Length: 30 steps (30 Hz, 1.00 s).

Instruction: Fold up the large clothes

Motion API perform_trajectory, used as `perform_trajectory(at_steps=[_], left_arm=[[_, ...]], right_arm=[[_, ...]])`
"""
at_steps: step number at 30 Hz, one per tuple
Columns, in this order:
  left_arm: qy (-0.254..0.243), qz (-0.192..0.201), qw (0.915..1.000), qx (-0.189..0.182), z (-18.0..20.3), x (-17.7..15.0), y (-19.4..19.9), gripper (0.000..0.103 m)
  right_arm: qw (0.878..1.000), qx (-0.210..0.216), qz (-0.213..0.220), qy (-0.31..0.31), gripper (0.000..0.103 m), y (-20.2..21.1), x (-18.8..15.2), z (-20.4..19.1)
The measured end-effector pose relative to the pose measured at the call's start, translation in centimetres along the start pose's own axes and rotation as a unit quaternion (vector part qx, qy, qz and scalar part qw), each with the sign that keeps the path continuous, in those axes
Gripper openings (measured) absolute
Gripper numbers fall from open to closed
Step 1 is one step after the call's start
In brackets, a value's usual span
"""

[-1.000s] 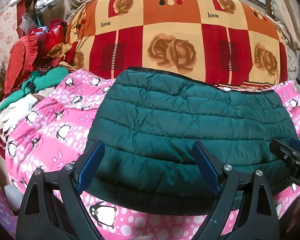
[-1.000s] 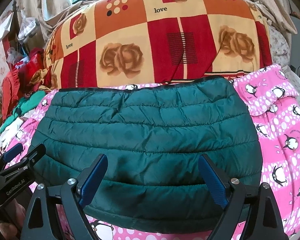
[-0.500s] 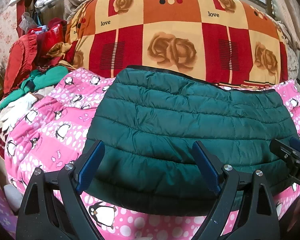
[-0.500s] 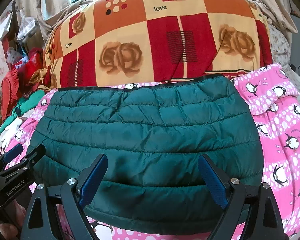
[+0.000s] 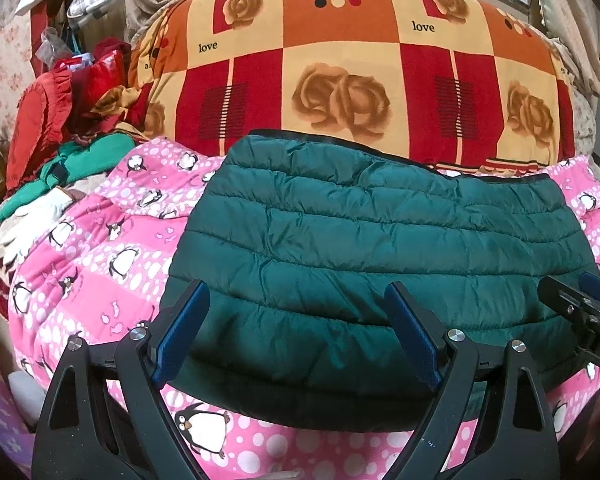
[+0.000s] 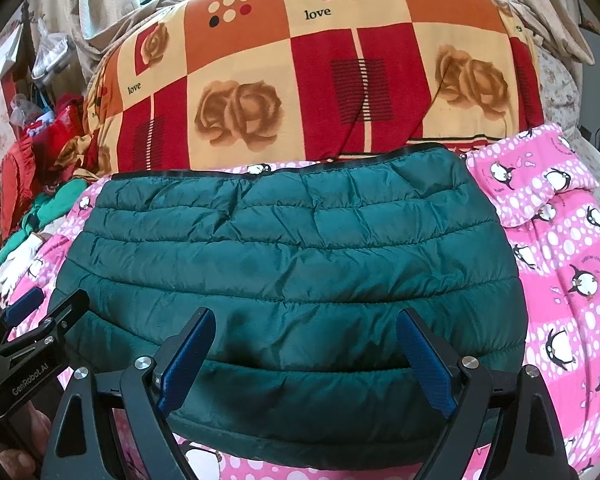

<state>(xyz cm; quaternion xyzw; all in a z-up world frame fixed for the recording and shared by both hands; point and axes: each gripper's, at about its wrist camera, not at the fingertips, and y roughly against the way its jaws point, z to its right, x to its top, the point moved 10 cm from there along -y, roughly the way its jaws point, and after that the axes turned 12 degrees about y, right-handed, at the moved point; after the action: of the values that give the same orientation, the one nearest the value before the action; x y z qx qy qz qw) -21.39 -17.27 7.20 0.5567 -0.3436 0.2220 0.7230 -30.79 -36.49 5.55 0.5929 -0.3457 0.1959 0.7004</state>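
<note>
Folded green quilted jacket (image 5: 380, 248) lies flat on the pink penguin bedspread (image 5: 100, 248) in front of a rose-patterned quilt (image 5: 340, 72). Both the left tool (image 5: 296, 328) and the right tool (image 6: 304, 352) hover over its near edge with jaws wide apart, holding nothing. Only the left view shows the heap of red and green clothes (image 5: 60, 140) clearly, while the right view shows the bedspread's folded-over corner (image 6: 540, 172).
</note>
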Motion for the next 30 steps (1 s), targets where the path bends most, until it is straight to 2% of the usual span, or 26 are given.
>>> perform_trajectory(at_steps=[30], left_arm=[[0.007, -0.02, 0.9998, -0.002, -0.1, -0.5, -1.8, 0.089]], right_arm=[[1.0, -0.004, -0.01, 0.002, 0.09, -1.5, 0.2, 0.8]])
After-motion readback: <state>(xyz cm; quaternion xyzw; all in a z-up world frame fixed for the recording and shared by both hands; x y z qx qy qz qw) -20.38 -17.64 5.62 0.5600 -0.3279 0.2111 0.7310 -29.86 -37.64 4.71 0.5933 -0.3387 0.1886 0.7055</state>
